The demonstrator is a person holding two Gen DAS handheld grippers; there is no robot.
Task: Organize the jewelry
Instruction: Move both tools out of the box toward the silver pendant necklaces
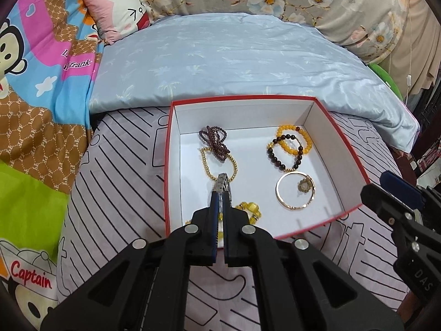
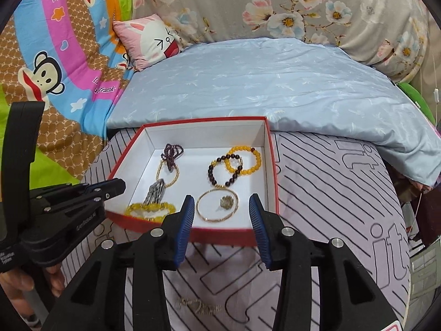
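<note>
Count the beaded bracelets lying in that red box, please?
5: dark purple beaded strand, gold bead loop, yellow bead bracelet, dark brown bead bracelet, chunky yellow one partly hidden.

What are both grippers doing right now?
Left gripper: shut on the silver bracelet, over the red box.
Right gripper: open, holding nothing.

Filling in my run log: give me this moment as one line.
left gripper: shut on silver bracelet over red box | right gripper: open, empty, before the box | gold chain: on bedsheet, unboxed
</note>
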